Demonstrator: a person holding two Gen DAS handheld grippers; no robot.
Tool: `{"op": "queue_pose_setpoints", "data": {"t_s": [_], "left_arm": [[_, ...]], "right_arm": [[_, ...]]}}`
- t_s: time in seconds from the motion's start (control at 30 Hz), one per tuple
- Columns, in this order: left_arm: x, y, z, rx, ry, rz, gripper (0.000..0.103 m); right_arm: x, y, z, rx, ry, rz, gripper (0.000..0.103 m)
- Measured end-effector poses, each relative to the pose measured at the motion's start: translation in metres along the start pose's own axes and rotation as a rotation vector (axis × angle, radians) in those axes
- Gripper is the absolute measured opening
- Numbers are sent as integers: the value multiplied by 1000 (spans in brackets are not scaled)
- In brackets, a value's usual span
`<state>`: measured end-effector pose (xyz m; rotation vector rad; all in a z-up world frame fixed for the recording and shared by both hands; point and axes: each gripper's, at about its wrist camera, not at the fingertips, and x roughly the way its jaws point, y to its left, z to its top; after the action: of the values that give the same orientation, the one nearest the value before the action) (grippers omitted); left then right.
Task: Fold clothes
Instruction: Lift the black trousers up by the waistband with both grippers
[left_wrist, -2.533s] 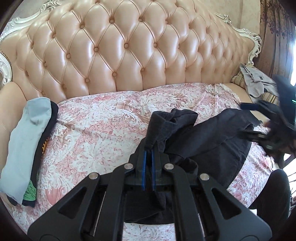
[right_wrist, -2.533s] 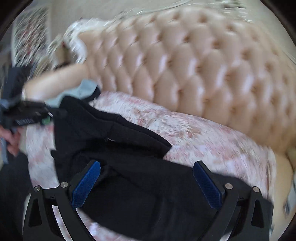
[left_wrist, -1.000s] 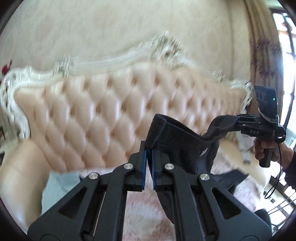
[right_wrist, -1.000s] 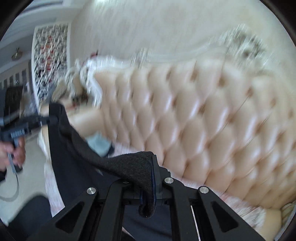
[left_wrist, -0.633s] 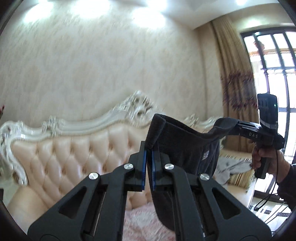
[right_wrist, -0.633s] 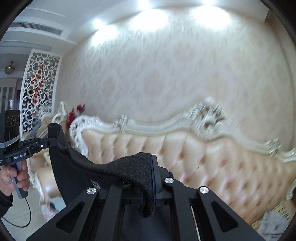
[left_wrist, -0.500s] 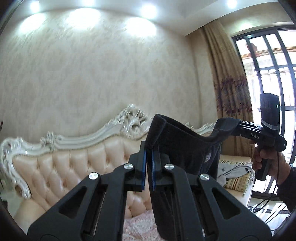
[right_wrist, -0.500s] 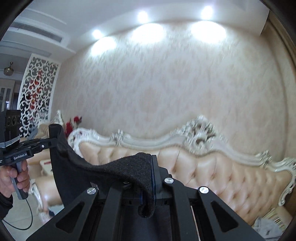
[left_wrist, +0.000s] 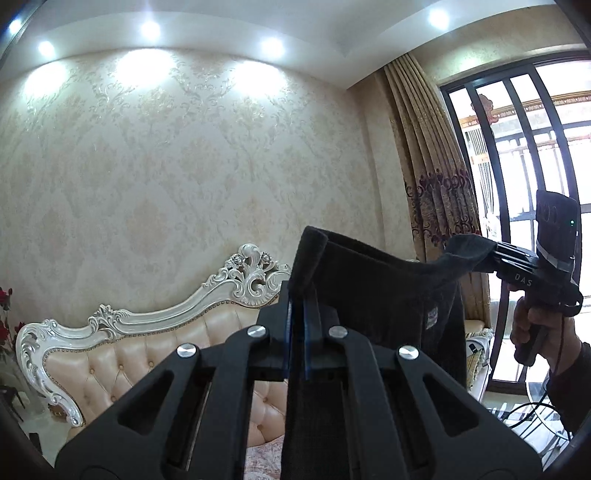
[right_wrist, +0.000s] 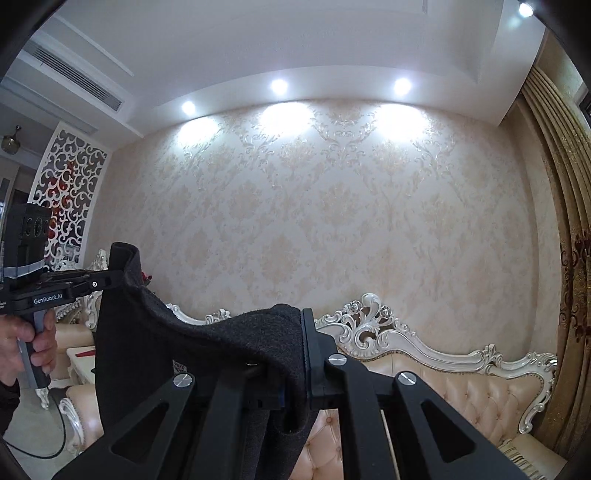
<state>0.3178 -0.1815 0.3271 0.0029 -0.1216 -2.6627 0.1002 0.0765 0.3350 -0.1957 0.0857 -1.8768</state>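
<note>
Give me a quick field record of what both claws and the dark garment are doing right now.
left claw: shut on the dark garment's top edge
right claw: shut on the dark garment's other end
dark garment: held up in the air, top edge sagging between the two claws, rest hanging down
sofa: tufted, behind and below the garment
person's hand: grips the right claw's handle
fold state: not yet folded; garment held up off the sofa

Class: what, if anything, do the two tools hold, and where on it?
One dark garment: the left tool and right tool each pinch its top edge.
</note>
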Motion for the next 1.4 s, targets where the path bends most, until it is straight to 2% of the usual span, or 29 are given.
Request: {"op": "queue_pose_setpoints", "data": {"t_s": [0.17, 0.37, 0.5, 0.6, 0.77, 0.9, 1.03, 1.23, 1.4], "left_arm": [[-20, -9, -19, -30, 29, -26, 6], [-21, -28, -75, -63, 83, -55, 6], [1, -34, -125, -115, 151, -47, 6], [31, -33, -157, -123, 208, -5, 6], [87, -14, -183, -116, 280, 74, 6], [131, 8, -191, -111, 310, 124, 6], [187, 37, -214, -116, 363, 179, 6], [276, 77, -270, -137, 476, 246, 6], [350, 107, -331, -167, 575, 271, 6]], "right_arm": [[-15, 11, -15, 15, 45, 6, 6], [-33, 13, -60, 52, 133, -37, 6], [-36, 17, -110, 48, 197, -123, 6], [-25, 20, -151, 43, 239, -169, 6], [39, 18, -197, 28, 298, -213, 6], [97, 8, -217, 17, 330, -236, 6], [160, 4, -239, 2, 364, -246, 6], [249, -33, -298, 27, 445, -247, 6], [322, -68, -365, 32, 544, -247, 6]]}}
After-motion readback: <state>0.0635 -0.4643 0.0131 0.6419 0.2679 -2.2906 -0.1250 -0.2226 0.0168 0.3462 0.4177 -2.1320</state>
